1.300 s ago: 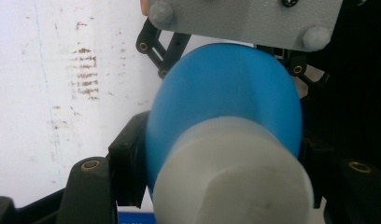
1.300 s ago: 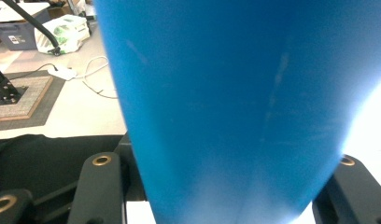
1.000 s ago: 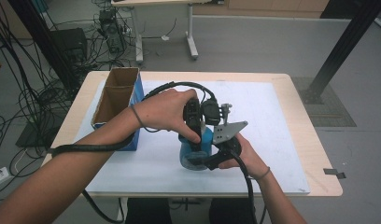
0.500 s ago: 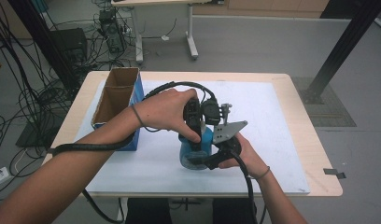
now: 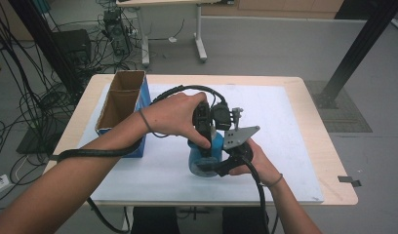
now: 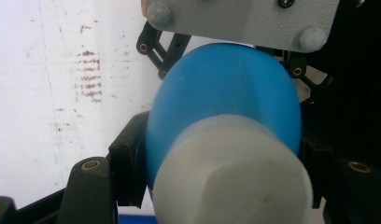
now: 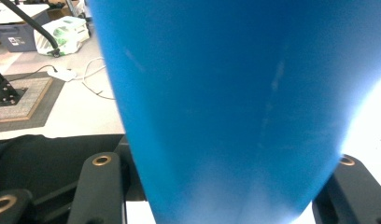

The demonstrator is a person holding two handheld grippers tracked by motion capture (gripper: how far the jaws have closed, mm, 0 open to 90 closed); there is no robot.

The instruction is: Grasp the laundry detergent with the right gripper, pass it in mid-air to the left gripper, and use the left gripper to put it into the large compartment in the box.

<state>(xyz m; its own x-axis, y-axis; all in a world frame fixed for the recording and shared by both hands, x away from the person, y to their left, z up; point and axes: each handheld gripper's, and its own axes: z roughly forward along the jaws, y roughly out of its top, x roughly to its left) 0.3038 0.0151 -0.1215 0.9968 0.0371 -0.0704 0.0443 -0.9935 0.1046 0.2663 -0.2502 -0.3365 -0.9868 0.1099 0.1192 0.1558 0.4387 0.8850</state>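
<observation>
**Two tools clamped on one blue bottle, mid-table**

Two tools on the same object, both pinching it.

Right tool (image 5: 211, 168), nearest the person: comes in low from the near side, jaws pressed against the body of the blue bottle (image 5: 206, 155). In the right gripper view the bottle body (image 7: 226, 107) sits between the two black jaws, touching both. The grey three-cornered plate on this tool stands just above the right hand (image 5: 255, 163).

Left tool (image 5: 205, 141): comes down from above, held in the left hand (image 5: 175, 114). In the left gripper view the jaws sit either side of the white cap (image 6: 233, 175) at the bottle's top, with the blue shoulder (image 6: 226, 93) beyond it. Jaws nearly together, pinching the cap; exact contact line is hidden by the cap itself.

Bottle stands upright on the white sheet (image 5: 285, 126), roughly centre of the table (image 5: 328, 146), slightly toward the near edge.

Further back and left: open cardboard box (image 5: 120, 100) with blue sides, on the sheet's left edge, well apart from the bottle.

Beyond the table: floor with cable clutter (image 5: 36, 102) at left, black post (image 5: 355, 48) at right.
</observation>
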